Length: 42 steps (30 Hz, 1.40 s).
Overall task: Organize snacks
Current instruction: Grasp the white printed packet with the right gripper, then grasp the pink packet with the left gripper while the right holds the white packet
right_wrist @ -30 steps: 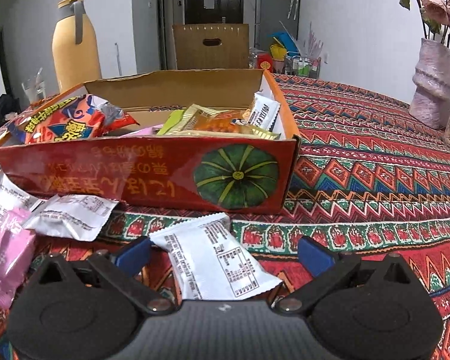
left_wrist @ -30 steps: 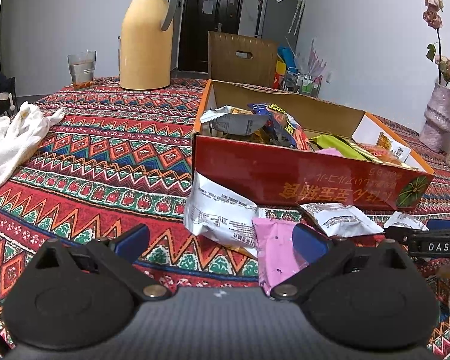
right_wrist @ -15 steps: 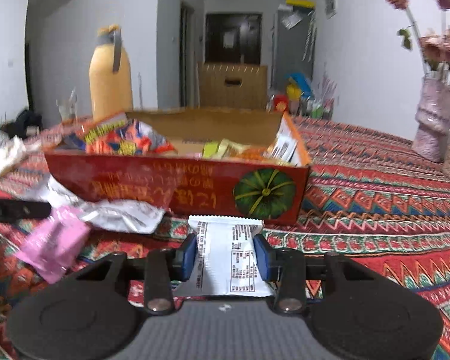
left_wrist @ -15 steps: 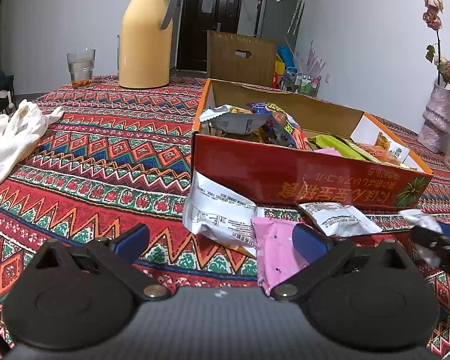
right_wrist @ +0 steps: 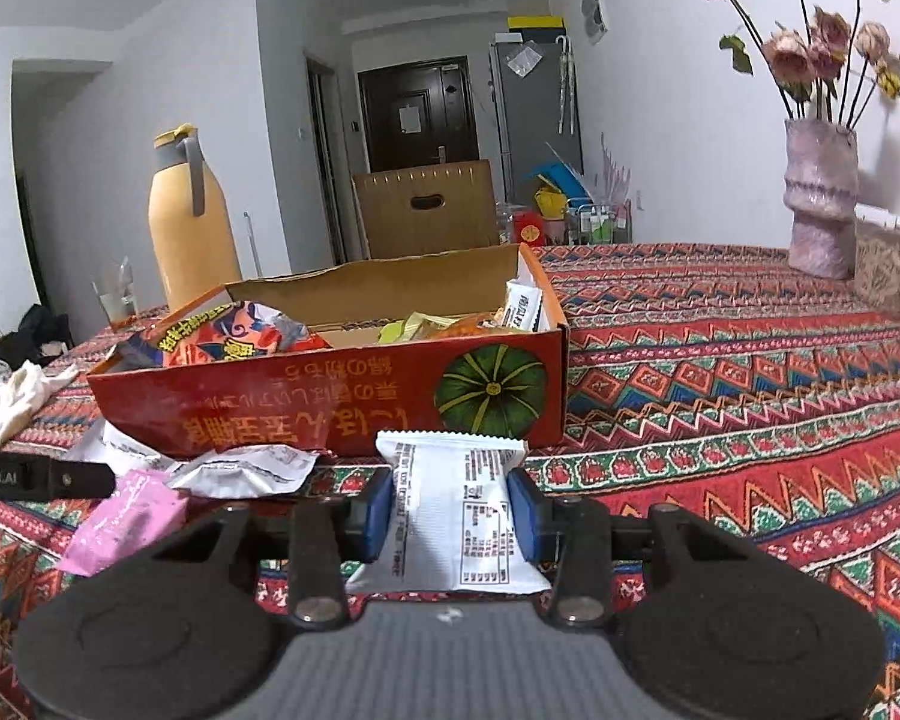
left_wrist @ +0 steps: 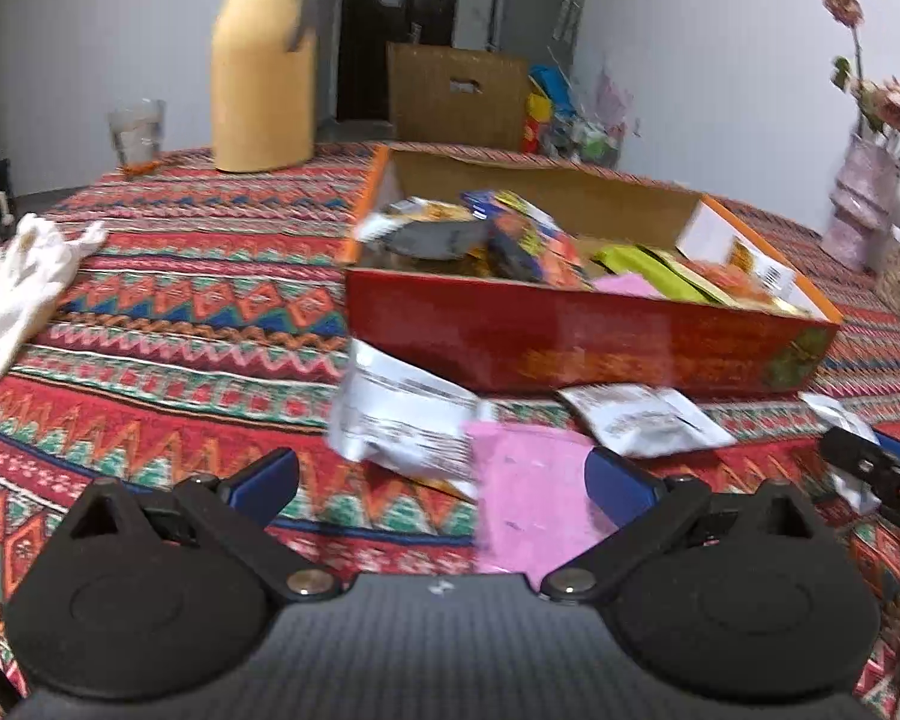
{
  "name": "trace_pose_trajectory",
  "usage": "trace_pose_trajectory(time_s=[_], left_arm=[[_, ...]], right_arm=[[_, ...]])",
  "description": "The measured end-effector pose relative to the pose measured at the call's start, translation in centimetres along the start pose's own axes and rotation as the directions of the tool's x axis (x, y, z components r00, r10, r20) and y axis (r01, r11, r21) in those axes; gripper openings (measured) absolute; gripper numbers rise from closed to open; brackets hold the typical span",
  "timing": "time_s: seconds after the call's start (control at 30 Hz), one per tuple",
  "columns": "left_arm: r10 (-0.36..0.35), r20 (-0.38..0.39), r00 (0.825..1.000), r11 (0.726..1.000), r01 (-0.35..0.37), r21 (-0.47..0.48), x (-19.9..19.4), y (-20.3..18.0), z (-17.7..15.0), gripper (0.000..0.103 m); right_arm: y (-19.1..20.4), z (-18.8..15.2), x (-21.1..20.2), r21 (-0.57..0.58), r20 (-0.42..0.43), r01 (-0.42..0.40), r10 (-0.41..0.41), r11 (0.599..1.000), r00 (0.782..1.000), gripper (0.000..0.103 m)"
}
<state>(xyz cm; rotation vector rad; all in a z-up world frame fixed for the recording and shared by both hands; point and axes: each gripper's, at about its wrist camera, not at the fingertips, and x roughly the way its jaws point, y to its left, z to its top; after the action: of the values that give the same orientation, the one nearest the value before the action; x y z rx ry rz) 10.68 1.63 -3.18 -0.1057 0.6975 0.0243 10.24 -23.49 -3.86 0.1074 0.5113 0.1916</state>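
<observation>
The right gripper [right_wrist: 450, 513] is clamped on a white snack packet [right_wrist: 453, 516], its blue pads pressing both sides, just short of the red snack box [right_wrist: 330, 408] ahead. The left gripper [left_wrist: 441, 480] stands wide apart, gripping nothing; a pink packet [left_wrist: 528, 498] lies on the worktop [left_wrist: 180, 360] between its fingers, toward the right one.

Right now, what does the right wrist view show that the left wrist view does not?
Only the right wrist view shows the right gripper shut on a white snack packet, and the pumpkin picture clearly. Only the left wrist view shows the left gripper, open and empty. Both show the red box, the pink packet, the yellow jug and the vase.
</observation>
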Motion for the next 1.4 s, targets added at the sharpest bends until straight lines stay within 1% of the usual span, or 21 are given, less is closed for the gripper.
trace_pose_trajectory(time_s=[0.07,0.23,0.33,0.5,0.63,0.93,1.4], left_arm=[[-0.008,-0.035,0.999,0.999,0.009,0.032,0.2,-1.2,0.0,0.103],[0.017,-0.093,0.995,0.995,-0.008,0.102,1.4,-3.8,-0.2,0.103],[0.035,-0.111,0.993,0.995,-0.024,0.101,2.1,-4.4,-0.4,0.103],[0.068,-0.154,0.986,0.996,-0.059,0.061,3.8,-4.4,-0.3,0.103],[0.084,-0.152,0.985,0.996,-0.078,0.048,4.0,-4.4,0.0,0.103],[0.094,-0.145,0.985,0.995,-0.089,0.041,4.2,-4.6,-0.1,0.103],[0.073,-0.136,0.988,0.996,-0.066,0.057,3.7,-4.4,-0.5,0.103]], right_arm=[[0.0,0.0,0.0,0.003,0.002,-0.003,0.003,1.000,1.000,0.040],[-0.3,0.0,0.0,0.023,0.002,-0.011,0.011,1.000,1.000,0.040],[-0.6,0.0,0.0,0.038,0.001,-0.018,0.018,0.999,1.000,0.040],[-0.6,-0.1,-0.1,0.040,0.010,-0.027,0.027,0.999,1.000,0.040],[-0.7,-0.1,-0.2,0.044,0.014,-0.032,0.032,0.999,0.999,0.040],[-0.7,-0.1,-0.3,0.047,0.017,-0.032,0.031,0.998,0.999,0.040],[-0.7,-0.1,-0.3,0.054,0.016,-0.024,0.023,0.998,1.000,0.040]])
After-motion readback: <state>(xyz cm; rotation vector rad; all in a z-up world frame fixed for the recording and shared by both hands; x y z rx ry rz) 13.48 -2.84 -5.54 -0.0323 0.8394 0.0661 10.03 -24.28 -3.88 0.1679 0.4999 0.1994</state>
